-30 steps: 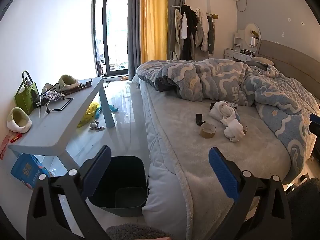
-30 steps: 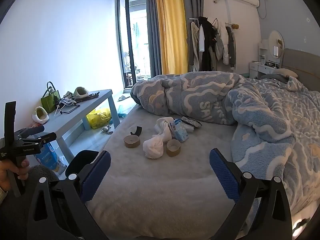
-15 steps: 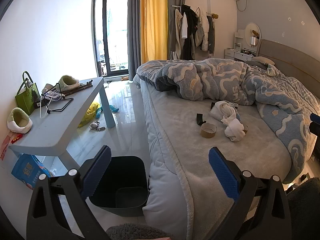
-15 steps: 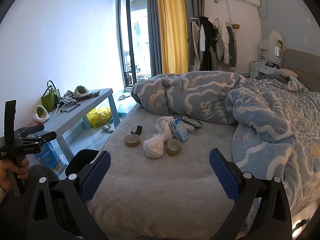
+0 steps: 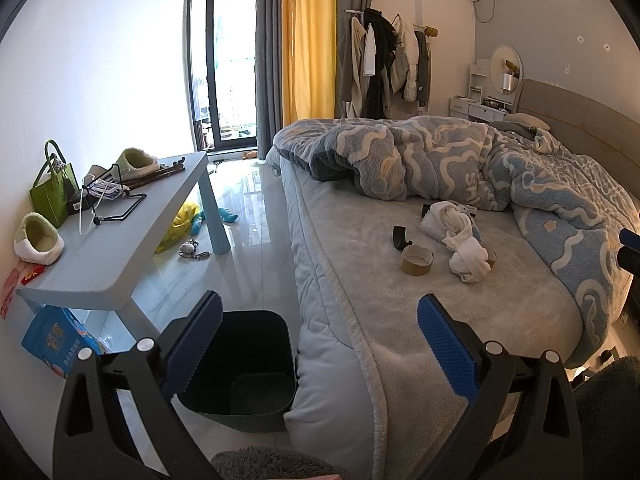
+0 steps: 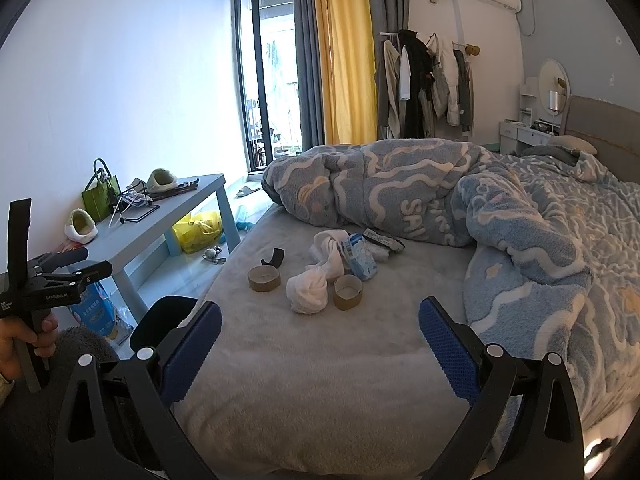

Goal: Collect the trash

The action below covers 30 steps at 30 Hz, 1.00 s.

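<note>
A small pile of clutter lies mid-bed: two brown cardboard tape cores (image 6: 263, 279) (image 6: 348, 292), a white sock bundle (image 6: 309, 290), a blue tissue pack (image 6: 361, 261), a black clip (image 6: 274, 258) and a printed wrapper (image 6: 384, 240). The left wrist view shows one core (image 5: 416, 260) and the socks (image 5: 466, 248). A dark bin (image 5: 244, 364) stands on the floor against the bed's corner. My left gripper (image 5: 320, 344) is open above the bin and bed edge, holding nothing. My right gripper (image 6: 320, 348) is open over bare bed, short of the pile.
A grey-blue low table (image 5: 100, 248) at left carries slippers, a green bag (image 5: 52, 192) and wire items. A blue package (image 5: 56, 340) lies under it, yellow bag (image 5: 182, 224) and small toys on the floor. A rumpled blue duvet (image 6: 500, 224) covers the bed's far and right side.
Both views have shifted only slightly; the right gripper has edged a little toward the pile. Both stay open and nothing on the bed has moved.
</note>
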Tool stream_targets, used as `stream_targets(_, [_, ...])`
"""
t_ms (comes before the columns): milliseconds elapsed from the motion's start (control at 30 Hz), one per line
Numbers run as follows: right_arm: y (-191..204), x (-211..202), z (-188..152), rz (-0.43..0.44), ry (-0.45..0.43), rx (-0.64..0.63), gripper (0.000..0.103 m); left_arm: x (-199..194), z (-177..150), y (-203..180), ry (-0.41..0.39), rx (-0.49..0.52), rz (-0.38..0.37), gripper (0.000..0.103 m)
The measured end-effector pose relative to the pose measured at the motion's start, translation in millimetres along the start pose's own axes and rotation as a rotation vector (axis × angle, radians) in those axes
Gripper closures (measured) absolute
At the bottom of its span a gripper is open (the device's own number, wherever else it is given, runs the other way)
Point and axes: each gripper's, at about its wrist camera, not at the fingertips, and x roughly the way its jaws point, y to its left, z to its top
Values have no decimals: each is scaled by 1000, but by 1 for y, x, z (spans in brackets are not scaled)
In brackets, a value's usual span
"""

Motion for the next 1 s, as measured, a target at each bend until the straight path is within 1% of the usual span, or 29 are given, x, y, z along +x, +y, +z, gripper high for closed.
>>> stream_targets(1000, [-1, 2, -1, -1, 4, -2, 3, 0, 0, 0, 4, 0, 3, 3])
